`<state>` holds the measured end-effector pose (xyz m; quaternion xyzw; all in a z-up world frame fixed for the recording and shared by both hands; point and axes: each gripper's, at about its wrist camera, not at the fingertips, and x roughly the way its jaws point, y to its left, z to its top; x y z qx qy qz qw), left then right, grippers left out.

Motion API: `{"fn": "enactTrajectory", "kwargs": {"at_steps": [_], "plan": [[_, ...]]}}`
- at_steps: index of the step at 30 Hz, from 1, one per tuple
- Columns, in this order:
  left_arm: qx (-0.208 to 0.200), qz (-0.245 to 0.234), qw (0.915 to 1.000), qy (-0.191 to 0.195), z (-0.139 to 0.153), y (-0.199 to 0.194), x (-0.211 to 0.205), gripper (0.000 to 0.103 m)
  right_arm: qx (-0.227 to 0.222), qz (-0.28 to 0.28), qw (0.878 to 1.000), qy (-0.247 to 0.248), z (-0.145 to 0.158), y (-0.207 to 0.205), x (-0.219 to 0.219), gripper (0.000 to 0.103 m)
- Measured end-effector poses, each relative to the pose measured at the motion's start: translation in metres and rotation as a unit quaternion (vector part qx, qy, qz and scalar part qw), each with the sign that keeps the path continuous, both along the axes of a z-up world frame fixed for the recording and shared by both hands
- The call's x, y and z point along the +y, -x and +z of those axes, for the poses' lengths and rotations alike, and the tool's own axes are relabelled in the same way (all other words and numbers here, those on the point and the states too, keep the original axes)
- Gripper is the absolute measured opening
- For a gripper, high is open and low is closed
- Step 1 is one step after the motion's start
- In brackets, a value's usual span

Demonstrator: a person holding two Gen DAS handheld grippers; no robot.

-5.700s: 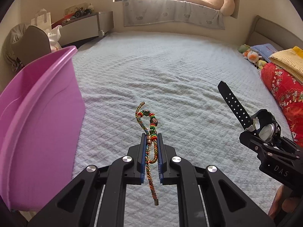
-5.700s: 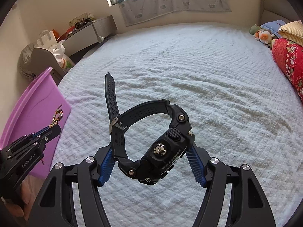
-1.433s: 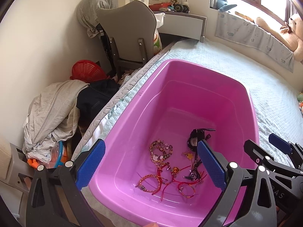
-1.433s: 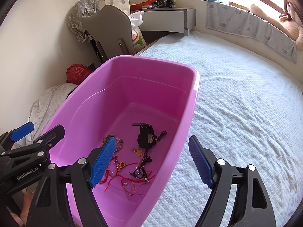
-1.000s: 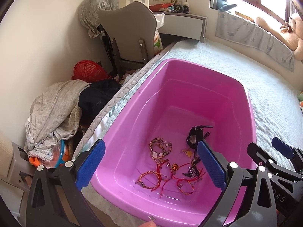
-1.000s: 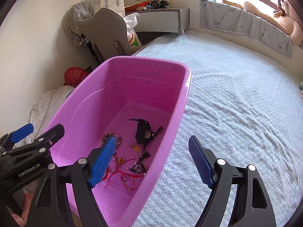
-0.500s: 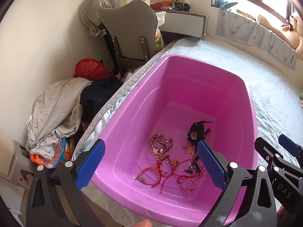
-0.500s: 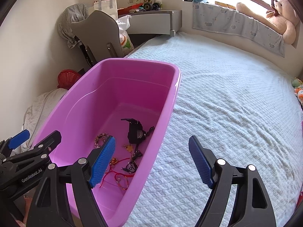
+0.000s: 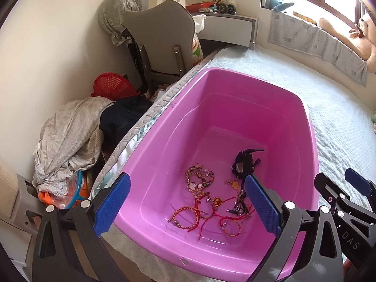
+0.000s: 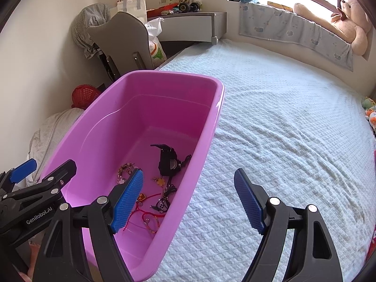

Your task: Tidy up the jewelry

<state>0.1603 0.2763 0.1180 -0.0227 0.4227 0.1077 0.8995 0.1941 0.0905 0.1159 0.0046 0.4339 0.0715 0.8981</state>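
Both pieces carried a few seconds ago now lie in the pink tub (image 9: 235, 108): the black watch (image 9: 243, 165), on its side with one strap end raised, toward the tub's far right, and the braided multicolour bracelet (image 9: 185, 215) nearest the front wall. Between them lie a beaded bracelet (image 9: 199, 178) and tangled red cords (image 9: 218, 211). Left hand-held gripper (image 9: 186, 203) and right hand-held gripper (image 10: 188, 198) hang wide apart, holding nothing. Tub rests on the bed (image 10: 282, 129), at its left edge.
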Motion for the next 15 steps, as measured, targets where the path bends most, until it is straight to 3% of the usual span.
{"fn": "enactTrajectory", "kwargs": {"at_steps": [15], "plan": [[-0.001,-0.006,1.0000,0.003,0.0020,0.0032,-0.0009,0.096,0.000,0.000,1.000,0.001,0.0016,0.0015,-0.0005,0.076]]}}
